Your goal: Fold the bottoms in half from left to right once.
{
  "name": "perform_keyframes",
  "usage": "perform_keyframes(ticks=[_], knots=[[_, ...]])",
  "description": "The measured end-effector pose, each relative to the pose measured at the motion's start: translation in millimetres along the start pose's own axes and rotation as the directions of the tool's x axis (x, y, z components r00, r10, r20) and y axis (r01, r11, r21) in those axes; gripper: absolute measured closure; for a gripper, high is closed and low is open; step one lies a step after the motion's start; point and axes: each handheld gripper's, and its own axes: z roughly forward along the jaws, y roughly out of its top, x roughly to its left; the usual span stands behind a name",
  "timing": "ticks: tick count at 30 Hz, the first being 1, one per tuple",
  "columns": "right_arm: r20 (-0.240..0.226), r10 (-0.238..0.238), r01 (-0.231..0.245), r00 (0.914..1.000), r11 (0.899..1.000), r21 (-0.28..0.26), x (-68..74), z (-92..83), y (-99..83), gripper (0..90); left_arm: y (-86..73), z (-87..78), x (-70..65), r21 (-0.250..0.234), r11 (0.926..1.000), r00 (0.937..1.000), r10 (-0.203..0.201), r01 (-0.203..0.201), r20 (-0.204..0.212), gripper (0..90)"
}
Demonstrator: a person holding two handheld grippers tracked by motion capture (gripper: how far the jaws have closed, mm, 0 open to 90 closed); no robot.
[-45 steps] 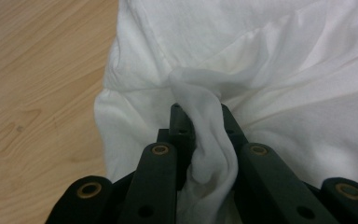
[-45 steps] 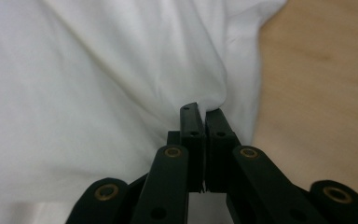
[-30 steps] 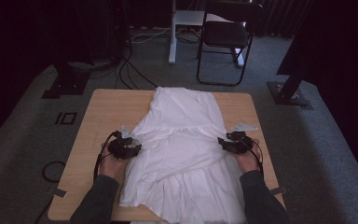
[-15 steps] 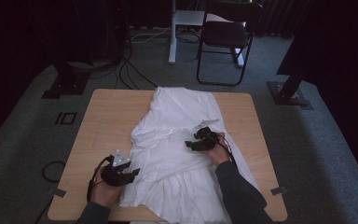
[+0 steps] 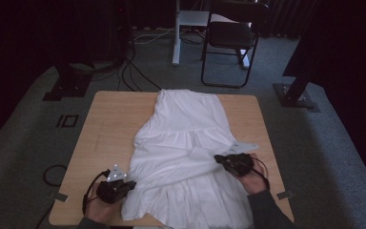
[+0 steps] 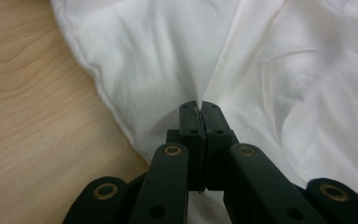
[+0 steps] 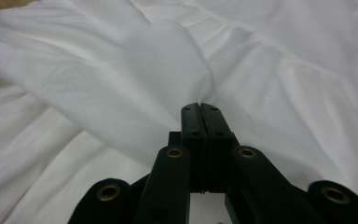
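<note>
A white garment (image 5: 186, 138) lies spread down the middle of the wooden table (image 5: 109, 124). At its near left edge my left gripper (image 5: 132, 183) has just closed its jaws, and they are shut on a pinch of the white cloth (image 6: 158, 70), which rises in a crease from the tips (image 6: 199, 105). My right gripper (image 5: 218, 159) sits at the garment's right side, pointing left. Its jaws have also just closed and are shut (image 7: 199, 107) on a raised fold of the cloth (image 7: 135, 79).
Bare wood shows left of the garment and in a narrow strip at the right. Beyond the table stand a black chair (image 5: 231, 33), a white post (image 5: 176, 33), floor cables (image 5: 133, 76) and two black stand bases (image 5: 66, 86), (image 5: 295, 95).
The left gripper moved toward the near table edge. The right gripper swung in over the garment's middle, then came back out to the right and nearer. The garment's lower folds have shifted.
</note>
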Motion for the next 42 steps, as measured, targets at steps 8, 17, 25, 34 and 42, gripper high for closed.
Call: perform_keyframes(ticks=[8, 17, 25, 34, 42], knots=[[0.083, 0.126, -0.123, 0.9886, 0.992, -0.039, -0.2, -90.4, -78.2, 89.0, -1.0, 3.9, -21.4, 0.042, 0.996, 0.996, 0.077, -0.079, 0.044, 85.9], [0.174, 0.249, -0.265, 0.9527, 0.961, 0.074, -1.3, -89.6, -135.1, 62.0, -0.6, 5.4, -32.0, 0.012, 0.9978, 0.9954, 0.064, -0.065, 0.072, 60.3], [0.104, 0.219, -0.225, 0.9703, 0.973, 0.051, -6.8, -46.9, -100.4, 50.0, -10.2, 6.1, -52.1, 0.029, 0.9908, 0.9884, 0.13, -0.132, 0.079, 47.1], [0.155, 0.157, -0.178, 0.9753, 0.974, 0.136, -4.6, 0.8, -93.5, 67.8, 2.1, 45.0, -53.1, 0.028, 0.9863, 0.9867, 0.163, -0.163, -0.002, 57.3], [0.168, 0.157, -0.178, 0.9731, 0.977, 0.114, -28.6, 23.3, -77.6, 73.0, 41.3, 74.3, -25.4, 0.028, 0.9921, 0.9896, 0.124, -0.122, -0.073, 72.7]])
